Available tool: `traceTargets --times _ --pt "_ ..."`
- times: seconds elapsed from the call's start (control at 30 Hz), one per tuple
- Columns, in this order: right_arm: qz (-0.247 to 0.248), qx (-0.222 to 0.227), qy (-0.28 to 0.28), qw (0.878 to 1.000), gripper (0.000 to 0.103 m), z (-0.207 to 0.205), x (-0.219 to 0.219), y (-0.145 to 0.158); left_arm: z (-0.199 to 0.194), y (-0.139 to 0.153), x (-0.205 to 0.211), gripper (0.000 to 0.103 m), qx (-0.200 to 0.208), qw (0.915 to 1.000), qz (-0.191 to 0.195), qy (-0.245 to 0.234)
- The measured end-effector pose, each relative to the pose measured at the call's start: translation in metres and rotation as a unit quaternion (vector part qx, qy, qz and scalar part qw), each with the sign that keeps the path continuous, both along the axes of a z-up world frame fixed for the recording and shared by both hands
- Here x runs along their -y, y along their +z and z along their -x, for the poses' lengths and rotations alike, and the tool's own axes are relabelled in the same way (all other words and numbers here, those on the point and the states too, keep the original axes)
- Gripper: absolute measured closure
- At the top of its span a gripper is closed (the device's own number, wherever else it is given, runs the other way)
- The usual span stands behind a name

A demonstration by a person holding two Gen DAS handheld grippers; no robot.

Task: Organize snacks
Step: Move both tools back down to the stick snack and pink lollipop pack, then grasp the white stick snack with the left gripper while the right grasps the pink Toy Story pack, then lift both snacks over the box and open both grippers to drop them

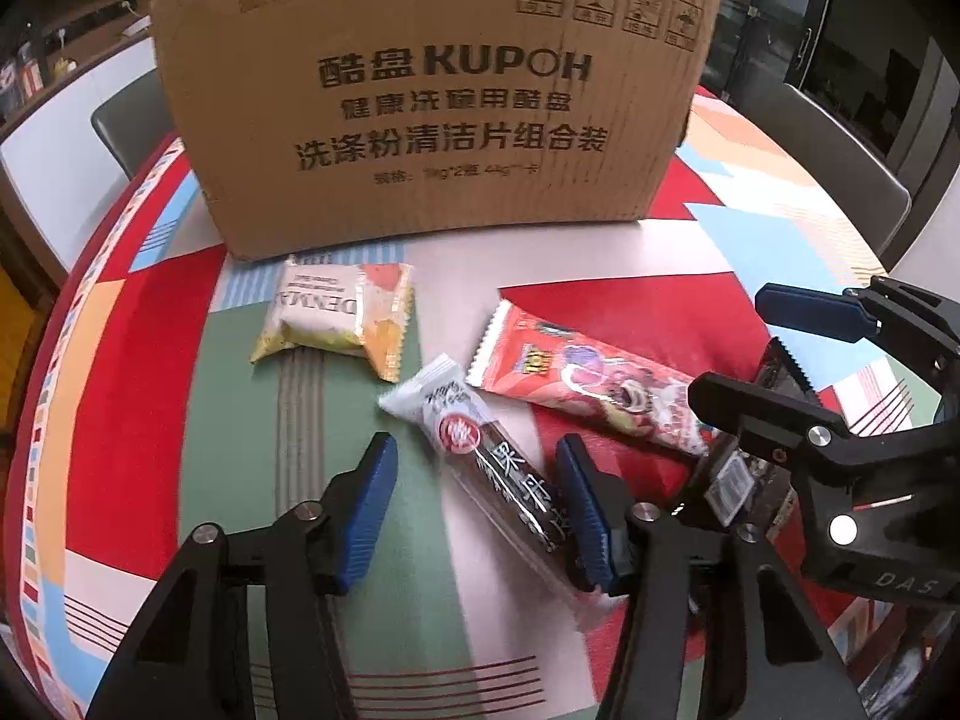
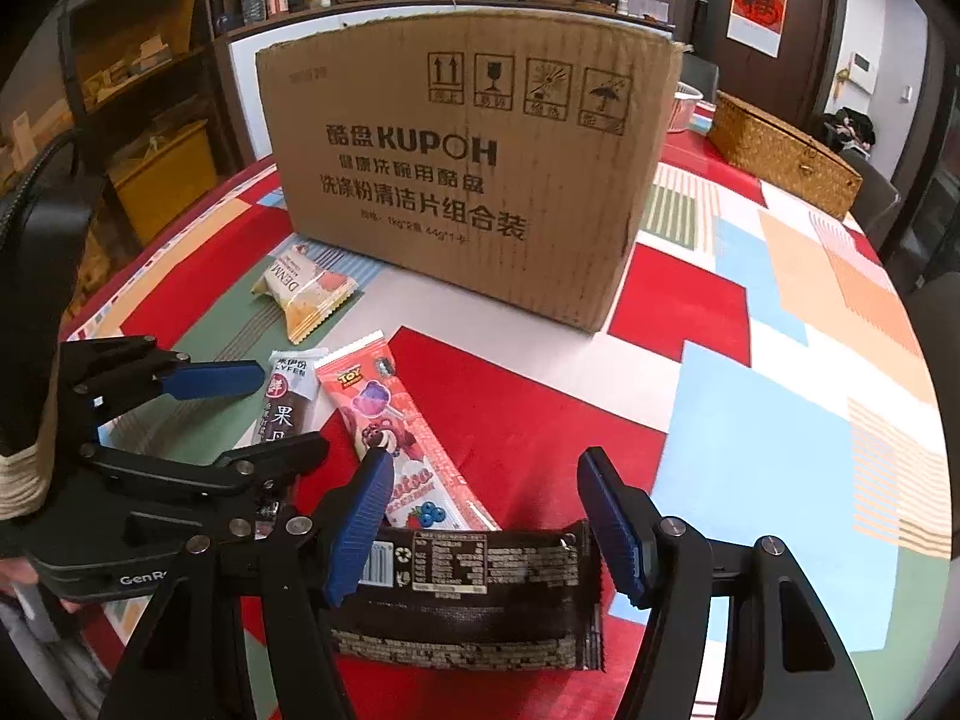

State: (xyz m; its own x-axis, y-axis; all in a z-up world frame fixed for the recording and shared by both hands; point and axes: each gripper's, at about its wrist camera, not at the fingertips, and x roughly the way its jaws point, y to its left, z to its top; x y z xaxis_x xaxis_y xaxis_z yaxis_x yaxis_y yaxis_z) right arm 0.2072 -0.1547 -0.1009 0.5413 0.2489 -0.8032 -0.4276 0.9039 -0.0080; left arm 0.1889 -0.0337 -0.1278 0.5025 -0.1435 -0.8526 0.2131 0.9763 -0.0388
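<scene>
Snacks lie on the desk point(image 2: 750, 420), which has a cloth of red, blue and green patches. Behind them stands a big brown box point(image 2: 468, 168), and I cannot see into it from here.

Four snacks are out. A pale yellow packet point(image 1: 336, 318) sits near the box. A long brown and white bar point(image 1: 498, 462) lies in front of it. Just beside that bar is a long red packet point(image 1: 588, 384) with a pink bear on it. The last one is a dark wrapper point(image 2: 474, 588), closest to the person.

The left tool point(image 1: 477, 513) is spread wide. Its blue fingers sit on each side of the brown and white bar — one finger looks very close to the wrapper, maybe touching. It is not pinching yet.

The right tool point(image 2: 486, 534) is spread wide too. The dark wrapper lies between its fingers, with gaps on both sides.

I think this is the picking-up step — each tool is lined up on its own snack. Next, each tool needs to squeeze shut on the middle of its snack, gently, since the wrappers are thin and slippery. Then the snacks likely go up and over the box's tall wall.
</scene>
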Motion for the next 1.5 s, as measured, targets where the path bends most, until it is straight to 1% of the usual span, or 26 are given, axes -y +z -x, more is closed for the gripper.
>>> traceTargets --times 0.03,0.17,0.3,0.37,0.53,0.63,0.67,0.7,0.73,0.77,0.93,0.97,1.23,1.5 --pt "0.000 -0.002 0.003 1.000 0.038 -0.001 -0.002 -0.001 0.000 0.000 -0.003 0.053 0.001 1.0000 -0.002 0.002" --pt "0.008 -0.007 0.019 1.000 0.038 -0.006 -0.014 -0.005 -0.001 0.000 -0.015 0.054 0.002 0.9999 -0.001 0.013" --pt "0.007 -0.027 0.037 0.999 0.039 -0.015 -0.028 -0.013 -0.006 0.000 -0.022 0.055 0.002 0.9999 0.000 0.014" --pt "0.002 -0.037 0.042 0.998 0.041 -0.020 -0.032 -0.017 -0.007 -0.001 -0.023 0.056 0.005 0.9999 -0.004 0.014" --pt "-0.005 -0.059 0.041 0.997 0.047 -0.034 -0.039 -0.026 -0.007 -0.001 -0.026 0.058 0.008 0.9999 0.002 0.008" --pt "0.006 -0.050 0.044 0.998 0.049 -0.034 -0.045 -0.027 -0.006 -0.001 -0.027 0.061 0.013 0.9999 0.002 0.008" --pt "0.011 -0.045 0.045 0.998 0.051 -0.034 -0.047 -0.027 -0.005 -0.001 -0.027 0.068 0.015 0.9999 0.001 0.006" --pt "0.014 -0.041 0.046 0.998 0.056 -0.033 -0.048 -0.028 -0.004 -0.001 -0.027 0.073 0.017 0.9998 0.002 0.005" --pt "0.015 -0.037 0.047 0.998 0.065 -0.032 -0.051 -0.027 -0.003 -0.001 -0.028 0.079 0.017 0.9998 0.003 0.005" --pt "0.014 -0.036 0.051 0.998 0.066 -0.031 -0.052 -0.027 -0.003 0.000 -0.029 0.081 0.016 0.9998 0.008 0.006" --pt "0.016 -0.033 0.050 0.998 0.072 -0.027 -0.057 -0.025 -0.002 0.001 -0.035 0.083 0.008 0.9991 0.039 0.012" --pt "0.014 -0.032 0.050 0.998 0.074 -0.026 -0.057 -0.024 -0.001 0.002 -0.035 0.084 0.009 0.9991 0.040 0.011" --pt "0.004 -0.009 0.040 0.999 0.075 -0.019 -0.056 -0.007 0.008 0.015 -0.036 0.085 0.027 0.9982 0.053 0.011" --pt "-0.007 0.020 0.033 0.999 0.076 -0.010 -0.050 0.017 0.019 0.041 -0.041 0.085 0.062 0.9956 0.069 0.015"
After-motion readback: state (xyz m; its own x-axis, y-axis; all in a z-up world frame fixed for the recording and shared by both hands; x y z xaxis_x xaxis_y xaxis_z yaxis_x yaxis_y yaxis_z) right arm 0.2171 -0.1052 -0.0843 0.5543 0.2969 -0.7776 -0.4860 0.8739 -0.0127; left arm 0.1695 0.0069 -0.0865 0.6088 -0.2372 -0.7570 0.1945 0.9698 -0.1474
